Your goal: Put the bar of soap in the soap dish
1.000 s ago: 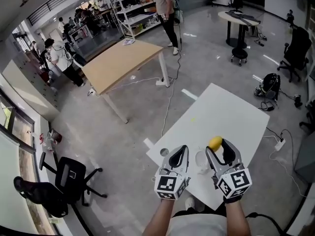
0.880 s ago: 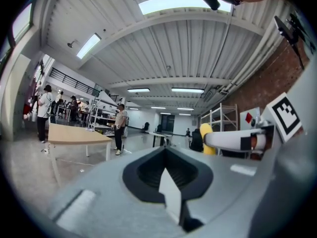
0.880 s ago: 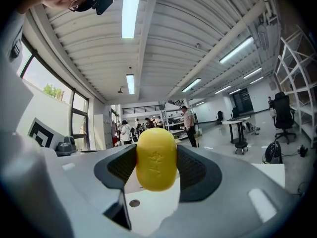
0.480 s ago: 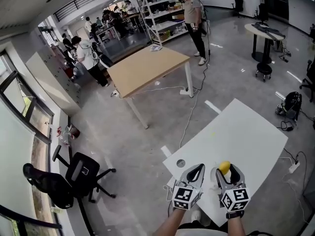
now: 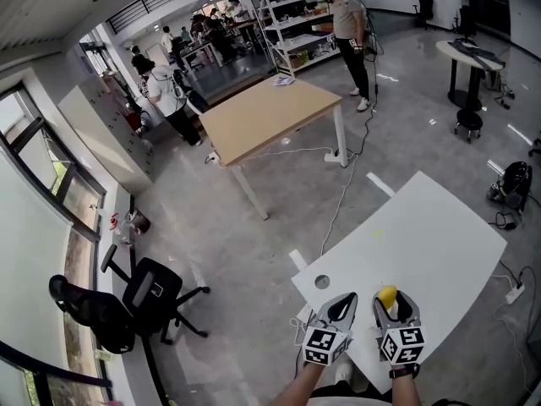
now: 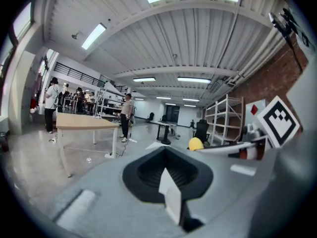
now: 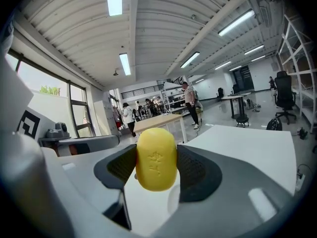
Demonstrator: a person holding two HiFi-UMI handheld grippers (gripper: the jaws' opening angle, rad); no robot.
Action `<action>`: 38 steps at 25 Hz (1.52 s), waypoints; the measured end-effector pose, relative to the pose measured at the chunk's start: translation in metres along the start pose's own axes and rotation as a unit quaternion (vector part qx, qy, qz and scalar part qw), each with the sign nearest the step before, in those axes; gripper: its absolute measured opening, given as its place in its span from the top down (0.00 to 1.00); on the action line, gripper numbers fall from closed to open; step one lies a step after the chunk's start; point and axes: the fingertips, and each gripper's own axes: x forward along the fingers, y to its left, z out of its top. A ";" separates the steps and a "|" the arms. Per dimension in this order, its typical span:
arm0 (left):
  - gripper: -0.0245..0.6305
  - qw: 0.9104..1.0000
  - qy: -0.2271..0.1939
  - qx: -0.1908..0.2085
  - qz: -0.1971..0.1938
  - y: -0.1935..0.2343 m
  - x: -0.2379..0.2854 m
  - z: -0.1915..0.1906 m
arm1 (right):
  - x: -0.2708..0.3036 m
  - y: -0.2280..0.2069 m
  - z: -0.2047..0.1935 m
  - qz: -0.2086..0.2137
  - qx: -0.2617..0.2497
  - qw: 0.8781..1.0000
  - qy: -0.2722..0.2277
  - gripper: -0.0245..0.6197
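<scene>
The jaws of the right gripper (image 7: pixel 156 153) are clamping the yellow bar of soap (image 7: pixel 156 160) on its two sides, so that it is sitting on end between them, above the white table (image 5: pixel 423 227). The jaws of the left gripper (image 6: pixel 167 157) are resting closed with nothing between them, just beside the right gripper near the table's near edge.

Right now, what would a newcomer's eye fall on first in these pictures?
The bright yellow bar of soap, clamped between the jaws of the right hand-held gripper over the near part of the white table. Next, the left hand-held gripper just beside it, jaws together and empty. Beyond them stands a wooden table, with people further back.
</scene>
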 end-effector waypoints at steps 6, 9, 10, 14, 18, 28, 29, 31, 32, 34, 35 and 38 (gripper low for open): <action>0.96 1.000 0.012 0.003 0.006 0.005 0.002 -0.020 | 0.005 -0.009 -0.033 -0.010 0.010 1.000 0.026 0.56; 0.96 1.000 0.018 -0.004 0.003 0.004 0.005 -0.023 | 0.010 -0.012 -0.047 -0.015 0.009 0.999 0.041 0.56; 0.96 1.000 0.021 -0.005 0.004 0.004 0.005 -0.025 | 0.010 -0.013 -0.052 -0.016 0.008 0.999 0.047 0.56; 0.96 0.999 0.031 -0.006 0.012 0.008 0.005 -0.044 | 0.012 -0.018 -0.074 -0.024 0.006 0.997 0.074 0.56; 0.96 0.999 0.043 -0.027 0.010 0.003 0.002 -0.049 | 0.015 -0.020 -0.094 -0.033 -0.002 0.994 0.101 0.56; 0.96 0.997 0.057 -0.038 0.025 0.008 -0.001 -0.067 | 0.039 -0.036 -0.132 -0.056 -0.002 0.986 0.154 0.56; 0.96 0.997 0.058 -0.039 0.026 0.009 -0.001 -0.067 | 0.042 -0.038 -0.132 -0.063 -0.004 0.985 0.158 0.56; 0.96 0.997 0.058 -0.038 0.030 0.012 -0.002 -0.067 | 0.048 -0.043 -0.135 -0.077 -0.010 0.983 0.168 0.56; 0.96 0.997 0.058 -0.038 0.030 0.013 -0.003 -0.067 | 0.051 -0.045 -0.137 -0.081 -0.009 0.982 0.173 0.56; 0.96 0.997 0.059 -0.037 0.031 0.013 -0.004 -0.069 | 0.056 -0.048 -0.142 -0.086 -0.005 0.980 0.181 0.56; 0.96 0.997 0.060 -0.037 0.031 0.012 -0.004 -0.070 | 0.058 -0.049 -0.144 -0.087 -0.003 0.979 0.184 0.56; 0.96 0.997 0.062 -0.035 0.033 0.013 -0.006 -0.073 | 0.060 -0.049 -0.149 -0.098 -0.001 0.976 0.194 0.55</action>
